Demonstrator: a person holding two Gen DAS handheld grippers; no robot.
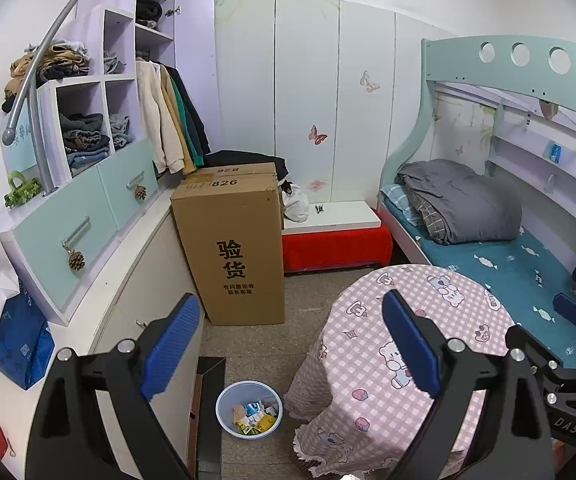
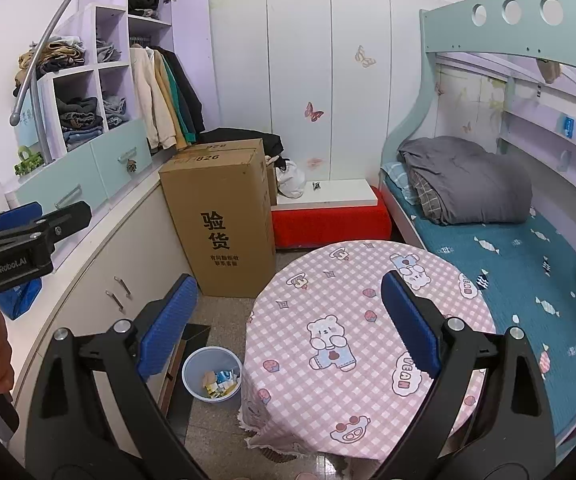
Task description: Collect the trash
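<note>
A light blue bin (image 1: 249, 408) stands on the floor left of the round table and holds several wrappers (image 1: 254, 418); it also shows in the right wrist view (image 2: 212, 373). My left gripper (image 1: 291, 340) is open and empty, high above the bin and the table's left edge. My right gripper (image 2: 289, 322) is open and empty above the table with the pink checked cloth (image 2: 367, 332). The left gripper's side (image 2: 28, 232) shows at the left of the right wrist view. The right gripper's side (image 1: 575, 312) shows at the right of the left wrist view.
A tall cardboard box (image 1: 232, 248) stands behind the bin. A white cabinet (image 1: 136, 300) with drawers and shelves runs along the left. A bunk bed (image 1: 507, 256) with a grey blanket (image 1: 459, 200) lies on the right. A red bench (image 1: 335, 244) stands at the far wall.
</note>
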